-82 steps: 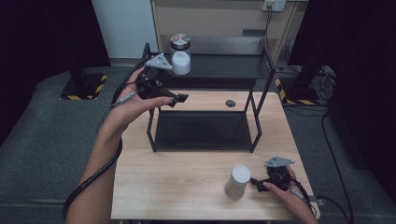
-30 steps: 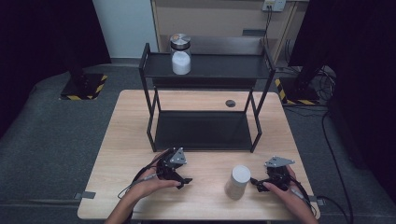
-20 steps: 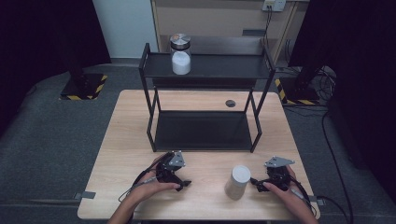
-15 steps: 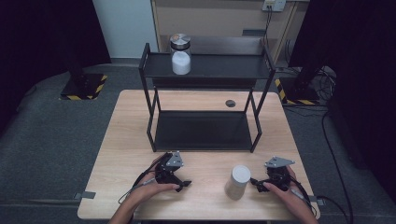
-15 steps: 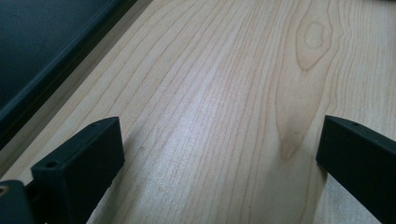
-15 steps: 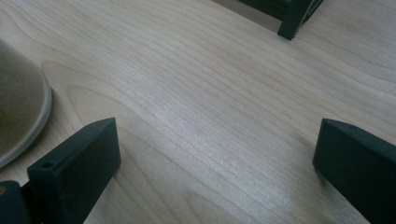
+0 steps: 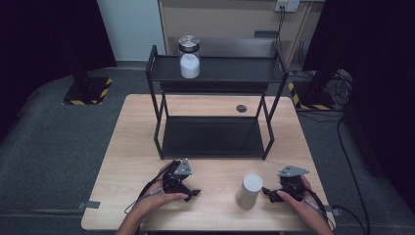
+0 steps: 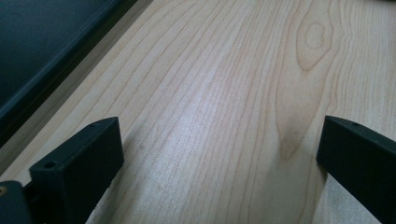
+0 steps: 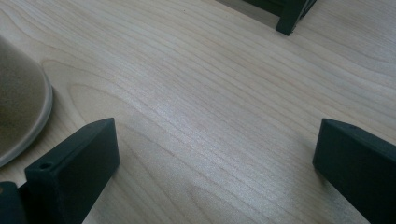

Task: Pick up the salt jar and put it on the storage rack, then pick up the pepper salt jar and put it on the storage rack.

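The beige cup stands upright near the front edge of the wooden table, just left of my right gripper, not touching it. Behind it stands a black two-tier shelf with a glass jar on top. My right gripper rests on the table, jaws spread wide with nothing between. My left gripper rests near the front edge, jaws just opened wide, holding nothing.
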The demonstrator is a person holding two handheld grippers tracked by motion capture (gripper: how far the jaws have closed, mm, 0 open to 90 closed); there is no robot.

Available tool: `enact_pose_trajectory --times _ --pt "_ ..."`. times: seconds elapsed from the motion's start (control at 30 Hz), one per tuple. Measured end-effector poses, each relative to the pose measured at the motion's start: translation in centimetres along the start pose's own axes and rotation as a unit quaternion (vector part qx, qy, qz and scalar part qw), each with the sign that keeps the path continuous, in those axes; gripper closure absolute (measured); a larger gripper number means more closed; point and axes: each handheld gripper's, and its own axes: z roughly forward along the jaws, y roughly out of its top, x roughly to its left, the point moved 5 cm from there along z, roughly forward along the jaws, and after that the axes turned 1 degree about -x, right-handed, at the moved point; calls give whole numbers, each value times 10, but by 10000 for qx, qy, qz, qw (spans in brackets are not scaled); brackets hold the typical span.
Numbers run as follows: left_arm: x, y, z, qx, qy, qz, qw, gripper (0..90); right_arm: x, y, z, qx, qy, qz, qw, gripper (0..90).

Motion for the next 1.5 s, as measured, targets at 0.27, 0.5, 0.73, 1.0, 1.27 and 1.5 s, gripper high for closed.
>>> enact_pose_trajectory --times 0.27,0.5,0.73,1.0,1.27,1.5 --pt "0 0 0 1 0 -1 10000 0 0 0 0 -2 0 1 10000 13" --pt "0 0 0 2 1 -1 10000 0 0 0 0 -2 1 2 10000 13" --pt "0 0 0 1 9 -8 10000 0 0 0 0 0 10 0 10000 13" --pt "0 0 0 2 5 -8 10000 0 -3 0 -5 -191 162 -138 9996 45" --pt "0 0 0 -6 8 -16 10000 0 2 4 -16 -116 366 -406 9984 51" --pt "0 0 0 -1 12 -9 10000 0 3 5 -26 -151 593 -541 9967 55"
